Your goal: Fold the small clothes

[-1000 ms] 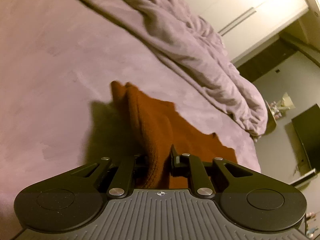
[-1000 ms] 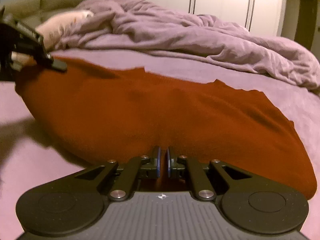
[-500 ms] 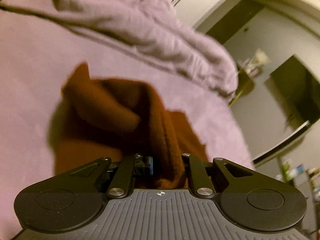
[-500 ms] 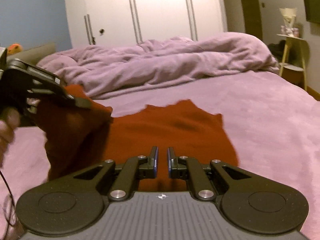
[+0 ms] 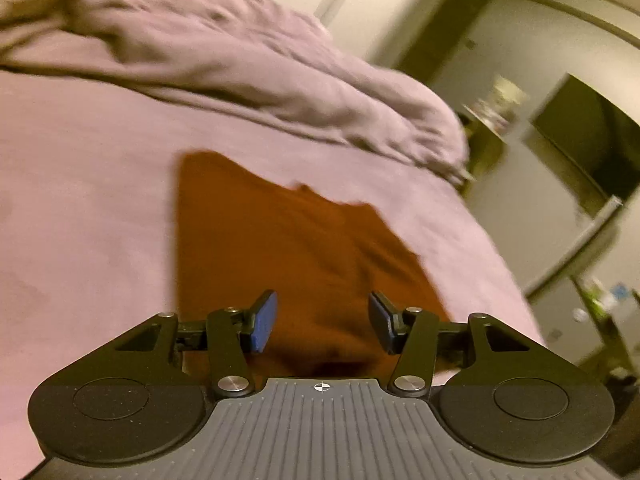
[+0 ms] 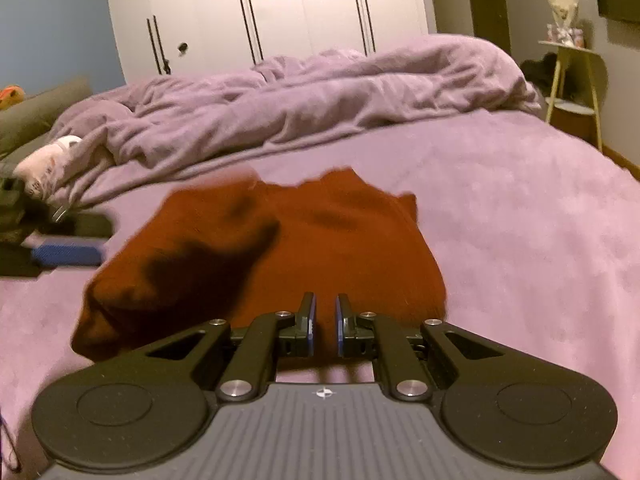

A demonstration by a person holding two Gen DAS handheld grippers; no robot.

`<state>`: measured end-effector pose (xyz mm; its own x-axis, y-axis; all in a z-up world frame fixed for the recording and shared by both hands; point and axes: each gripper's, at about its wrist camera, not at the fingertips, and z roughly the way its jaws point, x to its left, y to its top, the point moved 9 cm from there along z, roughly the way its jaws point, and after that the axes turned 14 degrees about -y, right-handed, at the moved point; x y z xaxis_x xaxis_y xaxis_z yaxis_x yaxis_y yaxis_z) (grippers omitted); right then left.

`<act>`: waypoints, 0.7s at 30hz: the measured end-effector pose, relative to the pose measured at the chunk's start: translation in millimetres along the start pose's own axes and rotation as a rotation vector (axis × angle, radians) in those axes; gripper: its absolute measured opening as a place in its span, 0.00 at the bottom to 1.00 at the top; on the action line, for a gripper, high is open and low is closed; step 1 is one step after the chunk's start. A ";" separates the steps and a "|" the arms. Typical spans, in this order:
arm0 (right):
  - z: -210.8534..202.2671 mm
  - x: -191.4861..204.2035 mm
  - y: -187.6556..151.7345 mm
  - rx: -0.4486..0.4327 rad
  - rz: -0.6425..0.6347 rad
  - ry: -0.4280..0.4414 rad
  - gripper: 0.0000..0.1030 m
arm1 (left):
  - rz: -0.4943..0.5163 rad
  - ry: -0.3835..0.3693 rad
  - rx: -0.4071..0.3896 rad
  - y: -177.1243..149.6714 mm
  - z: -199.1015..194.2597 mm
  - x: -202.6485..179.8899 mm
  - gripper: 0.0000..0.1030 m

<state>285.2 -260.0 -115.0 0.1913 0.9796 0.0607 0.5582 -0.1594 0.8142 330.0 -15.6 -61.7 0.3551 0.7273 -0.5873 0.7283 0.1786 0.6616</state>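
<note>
A rust-red garment [image 5: 288,248] lies folded over on the lilac bed [image 5: 80,200]. My left gripper [image 5: 322,304] hovers over its near part with the jaws opening; the blue pads [image 5: 264,320] stand well apart and touch no cloth. In the right wrist view the garment [image 6: 340,232] spreads ahead, with a dark shadow on its left half. My right gripper [image 6: 324,308] sits at its near edge, shut to a thin slit filled with red cloth. The left gripper [image 6: 96,240] shows blurred at the left edge of that view, beside the garment.
A crumpled lilac duvet [image 6: 320,92] is heaped across the far side of the bed, with a white pillow [image 6: 44,160] at its left end. White wardrobe doors [image 6: 260,12] stand behind. A small side table [image 6: 572,76] and a dark screen [image 5: 588,148] are off the bed's right side.
The left gripper swung across with the bunched cloth, then spread its jaws and let go. The garment now lies flat and folded. The right gripper stayed shut and has settled.
</note>
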 end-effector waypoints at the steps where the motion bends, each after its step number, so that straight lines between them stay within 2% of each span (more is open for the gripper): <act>1: -1.6 5.1 5.7 -0.011 -0.010 0.011 0.09 | -0.013 0.047 -0.017 -0.1 -7.3 13.6 0.57; 3: -2.6 21.3 18.9 -0.034 -0.033 0.040 0.09 | -0.072 0.128 -0.014 -5.6 -13.6 42.8 0.56; 6: -4.1 54.0 33.5 -0.057 -0.072 0.109 0.09 | -0.130 0.131 0.043 -21.7 -7.8 61.9 0.56; 10: 0.7 84.0 38.1 -0.062 -0.141 0.140 0.09 | -0.074 0.116 0.104 -37.2 4.7 59.3 0.57; 14: -3.4 81.0 47.7 -0.073 -0.135 0.140 0.11 | -0.041 0.117 0.118 -44.4 7.9 57.2 0.61; 15: -6.9 78.0 51.9 -0.079 -0.119 0.143 0.15 | -0.042 0.112 0.118 -45.5 4.7 59.3 0.61; 17: -11.9 76.2 57.5 -0.069 -0.076 0.198 0.36 | -0.047 0.111 0.120 -47.1 10.5 59.4 0.62; 18: -12.1 80.1 56.6 -0.051 -0.072 0.235 0.42 | -0.049 0.112 0.122 -47.0 15.4 57.6 0.62; 19: -10.0 85.8 53.1 -0.025 -0.084 0.264 0.55 | -0.048 0.112 0.126 -47.8 15.0 56.6 0.62; 21: -0.8 97.9 41.3 0.031 -0.136 0.292 0.58 | -0.033 0.120 0.133 -48.9 15.3 53.6 0.62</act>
<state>326.3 -170.6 -75.0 -0.1240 0.9851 0.1194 0.5883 -0.0239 0.8083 322.3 4.5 -132.6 0.2629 0.7975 -0.5429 0.8126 0.1203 0.5703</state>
